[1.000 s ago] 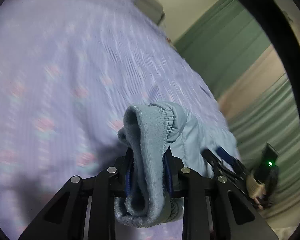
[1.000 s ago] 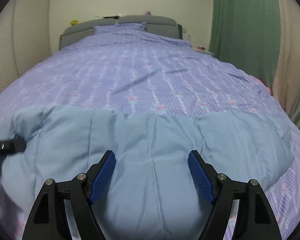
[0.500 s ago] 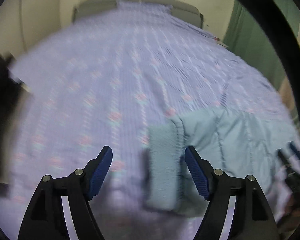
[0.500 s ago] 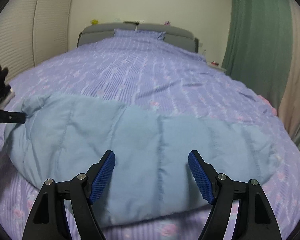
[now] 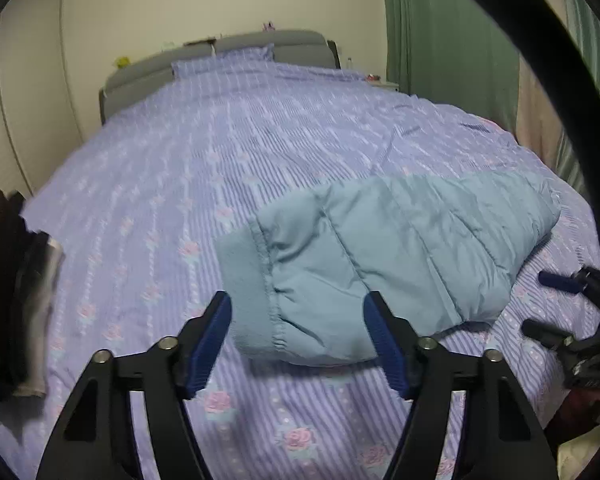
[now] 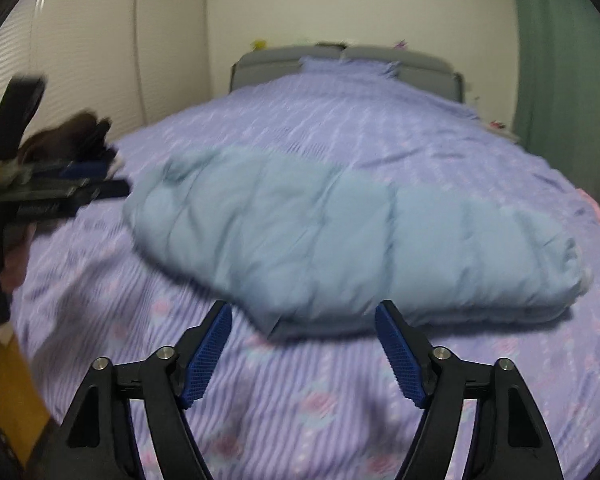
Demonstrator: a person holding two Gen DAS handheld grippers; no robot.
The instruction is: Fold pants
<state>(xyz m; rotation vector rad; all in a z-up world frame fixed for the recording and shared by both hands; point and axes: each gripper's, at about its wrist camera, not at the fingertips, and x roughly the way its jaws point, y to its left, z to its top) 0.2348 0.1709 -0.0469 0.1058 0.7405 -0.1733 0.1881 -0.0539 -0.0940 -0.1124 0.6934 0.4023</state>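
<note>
The light blue quilted pants [image 5: 396,256] lie folded in a thick bundle on the purple bedspread [image 5: 180,160], with the ribbed waistband end toward the left wrist view's near side. My left gripper [image 5: 298,338] is open and empty, just short of that end. My right gripper [image 6: 304,348] is open and empty in front of the pants [image 6: 340,240], which lie across its view. The left gripper also shows at the left edge of the right wrist view [image 6: 80,190], and the right one at the right edge of the left wrist view [image 5: 556,308].
A grey headboard [image 5: 260,44] and a pillow [image 5: 224,64] stand at the bed's far end. Green curtains [image 5: 440,32] hang on the right. Dark clothing [image 5: 8,280] is at the left bed edge. White walls are behind.
My left gripper let go of the waistband end, opened and pulled back. My right gripper drew back from over the pants to their near edge. The pants now lie folded on the bed.
</note>
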